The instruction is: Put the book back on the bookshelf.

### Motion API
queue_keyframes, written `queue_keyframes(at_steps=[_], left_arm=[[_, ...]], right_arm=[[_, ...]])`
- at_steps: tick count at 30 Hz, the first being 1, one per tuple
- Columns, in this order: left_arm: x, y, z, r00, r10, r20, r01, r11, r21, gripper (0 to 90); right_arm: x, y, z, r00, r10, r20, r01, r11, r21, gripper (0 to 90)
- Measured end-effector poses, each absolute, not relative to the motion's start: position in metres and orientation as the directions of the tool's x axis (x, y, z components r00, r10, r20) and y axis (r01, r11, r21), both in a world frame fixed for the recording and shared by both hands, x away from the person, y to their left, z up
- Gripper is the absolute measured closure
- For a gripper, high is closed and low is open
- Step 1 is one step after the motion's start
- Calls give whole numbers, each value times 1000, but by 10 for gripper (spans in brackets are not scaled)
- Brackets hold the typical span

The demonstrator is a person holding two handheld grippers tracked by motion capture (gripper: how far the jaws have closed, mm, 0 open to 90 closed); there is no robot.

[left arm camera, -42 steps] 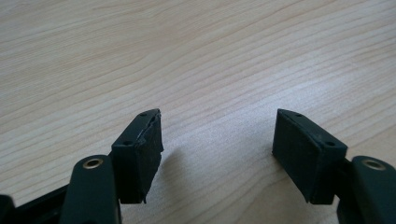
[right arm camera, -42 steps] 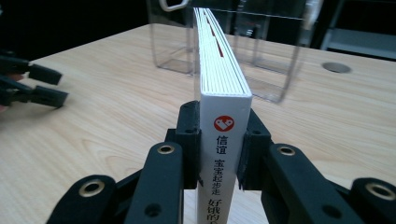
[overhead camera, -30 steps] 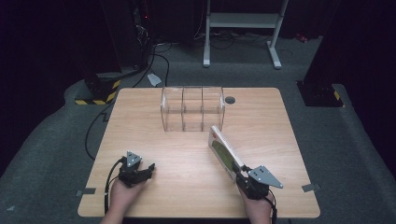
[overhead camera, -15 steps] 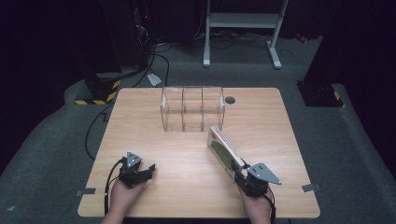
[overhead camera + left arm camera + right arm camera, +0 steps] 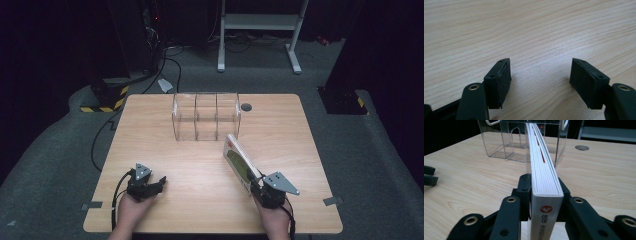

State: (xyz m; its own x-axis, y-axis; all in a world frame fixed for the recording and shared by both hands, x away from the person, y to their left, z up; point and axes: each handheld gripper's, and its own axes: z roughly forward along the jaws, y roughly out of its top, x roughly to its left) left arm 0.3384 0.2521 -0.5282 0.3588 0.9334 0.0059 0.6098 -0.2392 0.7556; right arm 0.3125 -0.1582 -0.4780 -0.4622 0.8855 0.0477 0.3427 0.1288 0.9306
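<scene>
Right gripper pinching book by spine end, pointing toward clear organizer. Left gripper spread wide, nothing between, low over table.

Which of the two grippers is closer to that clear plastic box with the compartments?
The right. The right gripper, shut on a book, points the book's far end close to the clear box. The left gripper rests open at the table's near left, farther off.
</scene>
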Motion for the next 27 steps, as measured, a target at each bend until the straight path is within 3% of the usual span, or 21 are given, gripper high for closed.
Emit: queue_keyframes(at_steps=[27], left_arm=[[339,254,-528,344,939,6,619,-231,751,289]], right_arm=[[305,-146,-462,-469,883,-7,302,168,939,753]])
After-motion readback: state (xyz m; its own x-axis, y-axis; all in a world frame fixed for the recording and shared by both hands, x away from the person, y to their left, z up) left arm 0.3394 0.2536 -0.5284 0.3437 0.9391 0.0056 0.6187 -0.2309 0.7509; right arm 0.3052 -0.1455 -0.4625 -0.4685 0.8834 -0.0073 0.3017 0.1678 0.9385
